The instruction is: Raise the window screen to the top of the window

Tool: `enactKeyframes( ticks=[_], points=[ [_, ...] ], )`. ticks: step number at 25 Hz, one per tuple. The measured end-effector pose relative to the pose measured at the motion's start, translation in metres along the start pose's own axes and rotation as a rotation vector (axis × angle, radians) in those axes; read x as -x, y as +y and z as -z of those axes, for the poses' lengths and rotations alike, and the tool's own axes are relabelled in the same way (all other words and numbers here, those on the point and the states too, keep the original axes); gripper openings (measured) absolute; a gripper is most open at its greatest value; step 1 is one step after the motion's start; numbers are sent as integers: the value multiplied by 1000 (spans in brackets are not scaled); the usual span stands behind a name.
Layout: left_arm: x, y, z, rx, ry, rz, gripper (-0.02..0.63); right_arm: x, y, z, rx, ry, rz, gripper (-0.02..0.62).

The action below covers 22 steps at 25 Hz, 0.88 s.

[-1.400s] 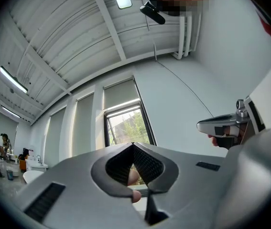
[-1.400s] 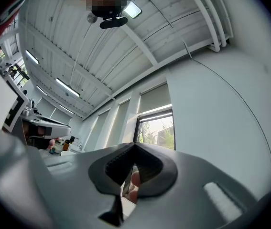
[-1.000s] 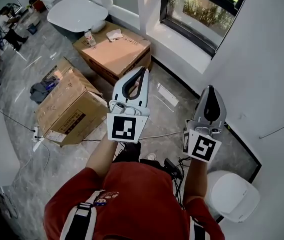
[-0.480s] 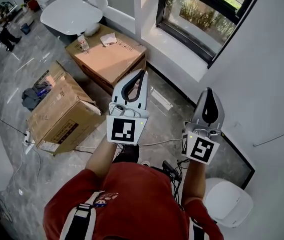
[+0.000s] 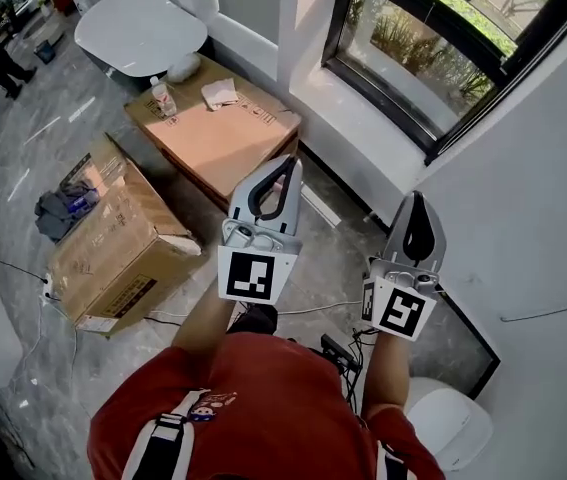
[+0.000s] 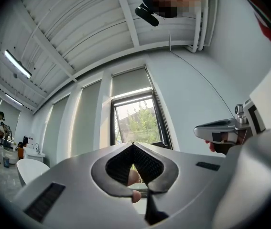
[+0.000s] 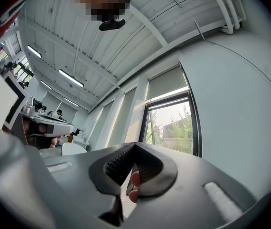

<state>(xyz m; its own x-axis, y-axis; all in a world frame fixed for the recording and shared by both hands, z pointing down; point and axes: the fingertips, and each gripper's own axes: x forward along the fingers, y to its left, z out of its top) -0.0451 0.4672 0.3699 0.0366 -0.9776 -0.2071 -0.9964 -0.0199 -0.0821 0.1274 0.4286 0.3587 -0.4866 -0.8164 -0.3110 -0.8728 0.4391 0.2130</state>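
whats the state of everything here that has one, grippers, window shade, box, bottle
left gripper: shut, nothing between its jaws
right gripper: shut, nothing between its jaws
window shade: hangs over only the top of the window, lower part uncovered
flat cardboard box: closed
bottle: upright on the flat cardboard box

Grey tiled floor (image 5: 13,158), near cardboard box (image 5: 123,238), far cardboard box (image 5: 218,133) just beside, white bathtub (image 5: 138,28), toilet (image 5: 448,430), loose cables (image 5: 308,311)
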Motion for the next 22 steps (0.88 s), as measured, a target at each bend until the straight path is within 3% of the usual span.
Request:
enactKeyframes(
  ticks=[5,11,22],
  points=[
    [-34,44,19,33,8,1,5,-45,12,24,-19,34,34,9],
    [-63,82,23,45,11,22,5,-85,25,23,-22,38,48,9],
    [-96,102,35,58,-2,35,5,-111,12,39,-47,28,102,9]
  ],
)
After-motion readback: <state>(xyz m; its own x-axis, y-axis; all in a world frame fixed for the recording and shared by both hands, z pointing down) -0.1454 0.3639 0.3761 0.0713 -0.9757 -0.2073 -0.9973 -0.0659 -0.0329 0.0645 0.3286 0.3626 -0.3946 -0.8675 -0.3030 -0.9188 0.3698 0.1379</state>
